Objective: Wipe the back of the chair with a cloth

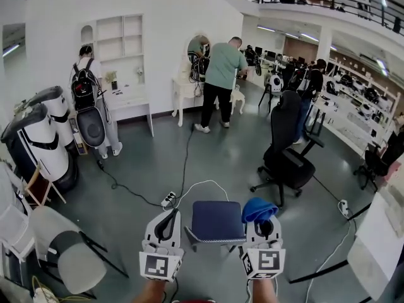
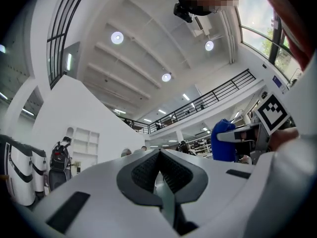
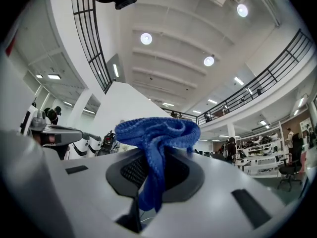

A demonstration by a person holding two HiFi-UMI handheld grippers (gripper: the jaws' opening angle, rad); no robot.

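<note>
The left hand-held gripper is set with its jaws fully together; the ribbed pads meet with nothing clamped between them. The right hand-held gripper is closed on a blue cloth. A strand of the knitted fabric is pinched between the pads, and the rest is bunched in a loose roll above the jaw tips (one end hangs down into the jaw recess). Both hand-held grippers are presented side by side, apart from each other, with their jaws tilted upward towards the ceiling.

A small chair with a navy padded panel and a pale frame is located on the grey floor, directly ahead of the gap between the two hand-held grippers. In the head view the cloth is seen just to the right of this panel.

A black office chair on a castor base is positioned farther ahead and to the right of the right hand-held gripper, well apart from it. A white power strip is laid on the floor ahead of the left hand-held gripper.
</note>
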